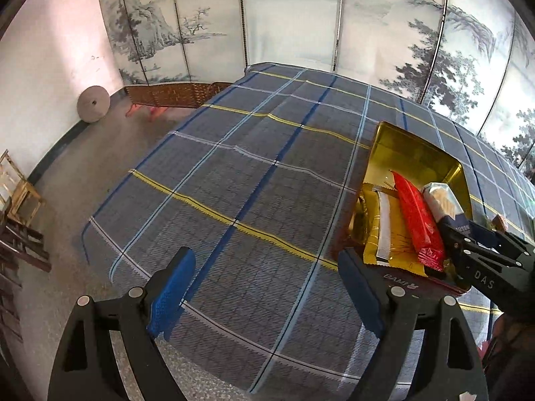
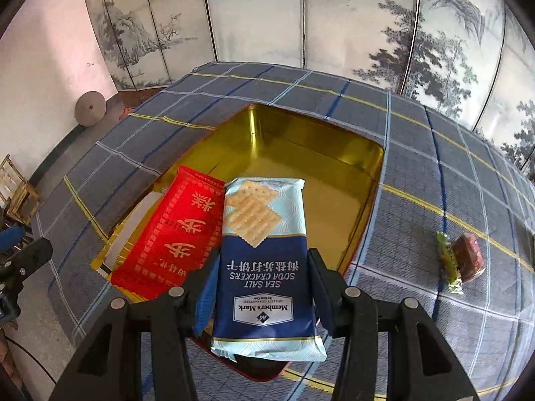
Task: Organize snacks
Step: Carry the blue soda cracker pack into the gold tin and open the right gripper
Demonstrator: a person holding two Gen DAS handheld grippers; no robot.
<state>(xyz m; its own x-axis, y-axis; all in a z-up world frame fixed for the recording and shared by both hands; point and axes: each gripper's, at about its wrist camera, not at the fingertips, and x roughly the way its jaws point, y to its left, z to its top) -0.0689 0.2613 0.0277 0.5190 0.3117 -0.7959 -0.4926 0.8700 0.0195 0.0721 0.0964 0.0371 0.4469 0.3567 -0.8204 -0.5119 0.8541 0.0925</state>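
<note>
A gold tin [image 2: 334, 153] with a red outside sits on the plaid tablecloth [image 2: 418, 200]. In it lie a red snack packet [image 2: 174, 234] and a yellow packet [image 1: 381, 234]. My right gripper [image 2: 264, 274] is shut on a blue soda cracker pack [image 2: 264, 254] and holds it over the tin's near edge, beside the red packet. The tin [image 1: 411, 153], red packet [image 1: 418, 224] and cracker pack [image 1: 444, 200] also show in the left wrist view. My left gripper [image 1: 264, 287] is open and empty over the cloth, left of the tin.
A green packet [image 2: 448, 260] and a brown-red snack [image 2: 468, 257] lie on the cloth right of the tin. A painted folding screen [image 2: 301, 16] stands behind the table. Wooden chairs [image 1: 16, 193] and a round grey stone [image 1: 93, 103] are on the floor at left.
</note>
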